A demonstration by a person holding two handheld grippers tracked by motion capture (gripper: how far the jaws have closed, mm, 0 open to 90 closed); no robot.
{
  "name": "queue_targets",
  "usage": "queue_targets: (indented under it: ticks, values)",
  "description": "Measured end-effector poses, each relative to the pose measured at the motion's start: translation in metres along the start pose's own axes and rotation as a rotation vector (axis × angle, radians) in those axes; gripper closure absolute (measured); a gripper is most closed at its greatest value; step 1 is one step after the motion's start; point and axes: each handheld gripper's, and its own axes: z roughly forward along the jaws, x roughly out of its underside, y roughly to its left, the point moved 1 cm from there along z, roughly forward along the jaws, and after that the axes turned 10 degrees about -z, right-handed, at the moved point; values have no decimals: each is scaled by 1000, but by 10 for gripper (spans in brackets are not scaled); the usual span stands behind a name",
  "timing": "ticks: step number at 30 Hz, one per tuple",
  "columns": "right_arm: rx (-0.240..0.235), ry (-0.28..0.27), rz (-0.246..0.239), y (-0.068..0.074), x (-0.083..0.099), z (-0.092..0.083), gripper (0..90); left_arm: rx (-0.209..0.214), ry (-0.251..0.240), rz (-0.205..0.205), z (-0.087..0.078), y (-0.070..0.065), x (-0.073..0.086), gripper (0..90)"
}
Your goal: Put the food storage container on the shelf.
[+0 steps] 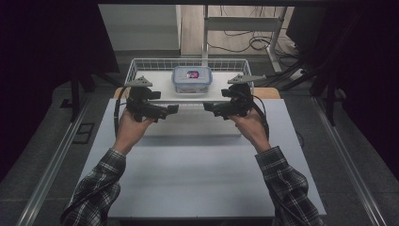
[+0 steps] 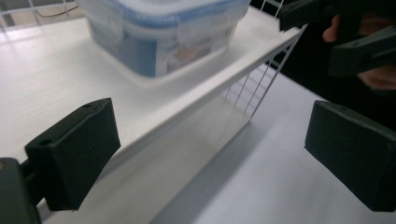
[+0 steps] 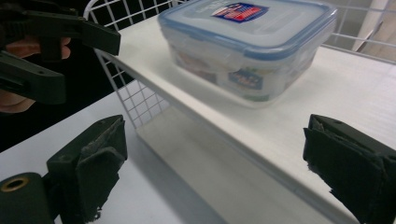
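While it sits square on the white shelf board [image 1: 155, 87], inside the wire basket [image 1: 141, 63] at the far end of the table [image 1: 188, 160], the food container [image 1: 191, 79] is easy to approach from both flanks. It is a squat, clear plastic box with a blue-rimmed snap lid [image 3: 261, 18] carrying a red and blue label. The left gripper [image 1: 173, 109] and right gripper [image 1: 208, 106] hang in front of the board's near edge, tips facing each other, both with jaws spread wide and nothing between them, probably lining up to take the box or the board from either side
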Motion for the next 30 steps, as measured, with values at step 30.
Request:
queue_targets:
  ticks: [30]
  values:
    - [-39,26,-86,54,58,-2,0,64,-2,16,-5,-17,95,30]
